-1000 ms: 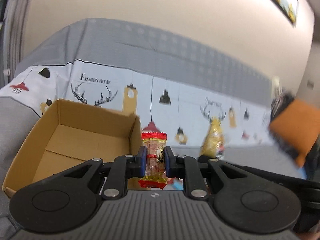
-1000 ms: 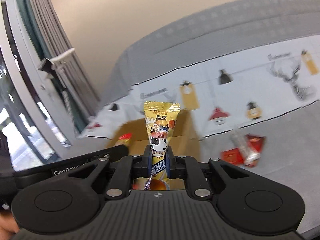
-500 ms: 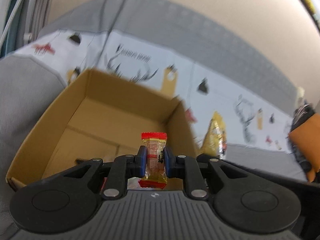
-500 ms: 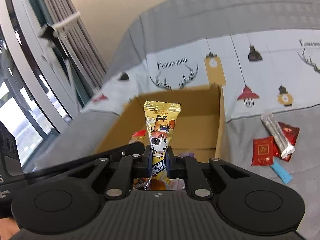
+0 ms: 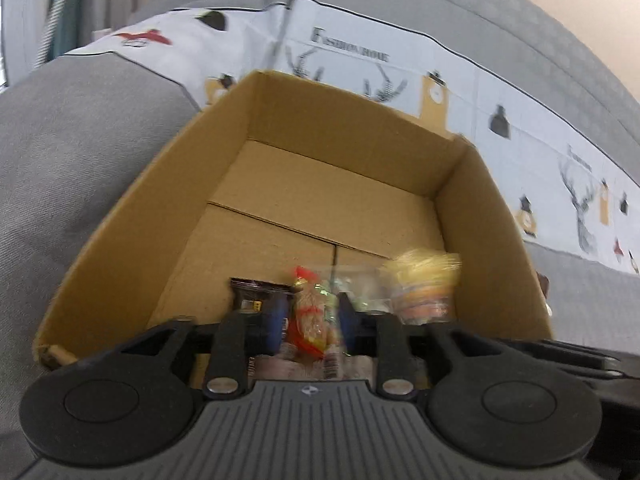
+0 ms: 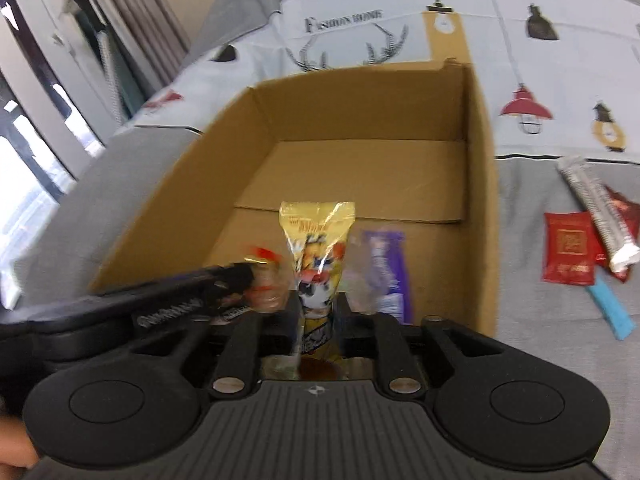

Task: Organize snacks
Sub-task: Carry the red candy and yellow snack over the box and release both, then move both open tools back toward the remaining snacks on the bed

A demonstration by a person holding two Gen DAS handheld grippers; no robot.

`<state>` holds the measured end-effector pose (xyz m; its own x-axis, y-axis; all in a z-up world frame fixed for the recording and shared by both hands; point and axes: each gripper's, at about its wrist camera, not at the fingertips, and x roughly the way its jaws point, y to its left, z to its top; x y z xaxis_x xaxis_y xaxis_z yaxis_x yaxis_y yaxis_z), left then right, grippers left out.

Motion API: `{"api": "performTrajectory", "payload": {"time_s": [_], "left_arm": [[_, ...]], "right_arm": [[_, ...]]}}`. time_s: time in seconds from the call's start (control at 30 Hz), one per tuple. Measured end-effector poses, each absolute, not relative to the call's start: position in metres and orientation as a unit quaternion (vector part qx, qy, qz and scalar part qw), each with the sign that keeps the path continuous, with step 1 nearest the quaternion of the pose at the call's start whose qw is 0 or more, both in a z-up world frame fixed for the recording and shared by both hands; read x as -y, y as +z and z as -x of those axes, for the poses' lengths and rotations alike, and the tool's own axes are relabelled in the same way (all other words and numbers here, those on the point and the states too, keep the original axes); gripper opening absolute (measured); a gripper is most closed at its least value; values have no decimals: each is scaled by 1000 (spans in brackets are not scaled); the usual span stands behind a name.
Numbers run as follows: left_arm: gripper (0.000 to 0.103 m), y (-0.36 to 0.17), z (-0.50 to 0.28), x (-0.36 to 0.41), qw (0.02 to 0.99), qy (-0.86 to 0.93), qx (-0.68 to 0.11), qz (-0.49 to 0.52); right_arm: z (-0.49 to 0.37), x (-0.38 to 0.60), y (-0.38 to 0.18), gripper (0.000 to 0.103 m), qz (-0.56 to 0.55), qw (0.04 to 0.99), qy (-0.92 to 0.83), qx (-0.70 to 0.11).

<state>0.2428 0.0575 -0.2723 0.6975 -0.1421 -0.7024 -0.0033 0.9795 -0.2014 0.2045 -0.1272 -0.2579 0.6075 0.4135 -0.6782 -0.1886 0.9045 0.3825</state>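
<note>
Nearest in the left wrist view, the left gripper [image 5: 310, 318] has its fingers spread apart, and a small red-and-clear snack packet [image 5: 310, 316] sits in the gap between them, blurred and tilted; whether either pad touches it cannot be told. Just left of the left finger a dark wrapper [image 5: 256, 290] lies on the box floor. To the right of the right finger is a yellow blur, the yellow snack pouch [image 5: 422, 292], beside the box's right wall.

In the right wrist view, the right gripper [image 6: 318, 312] is pinching that yellow snack pouch [image 6: 318, 240], its fingers pressed onto the lower part while the crimped top stands upright ahead of the fingertips. Left of the fingers, the left gripper [image 6: 256, 280] reaches in from the side with the red-and-clear packet [image 6: 266, 280] at its tip. Just right of the fingers a purple wrapper [image 6: 386, 272] lies inside the box.

Both tools hang over the near end of the open cardboard box [image 6: 482, 184]; its bare floor and back wall extend ahead of them. Outside it, well to the right of the right gripper, a red sachet [image 6: 568, 248], a silver stick pack [image 6: 598, 212] and a blue strip [image 6: 612, 308] lie on the grey sofa [image 6: 560, 360]. Farthest ahead, the printed cover [image 6: 360, 28] drapes the sofa back.
</note>
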Motion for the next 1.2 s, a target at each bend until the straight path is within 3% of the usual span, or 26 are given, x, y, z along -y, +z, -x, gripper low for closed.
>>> {"api": "performTrajectory", "payload": {"time_s": [0.03, 0.07, 0.1, 0.13, 0.17, 0.3, 0.5, 0.67, 0.8, 0.9, 1.13, 1.2], "left_arm": [[81, -268, -243, -58, 917, -31, -383, 102], [93, -263, -240, -60, 921, -25, -374, 110], [95, -257, -237, -58, 925, -29, -362, 111], [96, -250, -233, -55, 929, -38, -351, 109], [97, -243, -229, -49, 932, -46, -343, 107], [97, -221, -212, -11, 942, -90, -312, 87], [97, -217, -191, 82, 944, -169, -282, 28], [97, -236, -197, 155, 935, -201, -292, -8], [97, -264, -218, 195, 932, -210, -296, -13], [95, -292, -238, 214, 929, -201, -310, -21], [71, -349, -285, 218, 917, -177, -357, -12], [68, -360, -292, 217, 918, -162, -362, -22]], "right_arm": [[-202, 131, -255, 31, -144, 890, 167, -400], [-199, 138, -251, 32, -154, 892, 171, -389], [-194, 147, -246, 42, -165, 895, 173, -376], [-190, 155, -242, 69, -168, 899, 168, -367], [-183, 165, -237, 81, -168, 907, 160, -351], [-154, 214, -222, 88, -179, 930, 144, -286], [-119, 302, -240, 89, -175, 949, 71, -252], [-107, 366, -278, 87, -175, 945, 43, -272], [-114, 388, -284, 78, -106, 953, 42, -282], [-124, 406, -308, 54, -147, 934, 39, -323], [-157, 396, -330, 47, -143, 923, 73, -350], [-170, 388, -331, 46, -132, 923, 88, -352]]}}
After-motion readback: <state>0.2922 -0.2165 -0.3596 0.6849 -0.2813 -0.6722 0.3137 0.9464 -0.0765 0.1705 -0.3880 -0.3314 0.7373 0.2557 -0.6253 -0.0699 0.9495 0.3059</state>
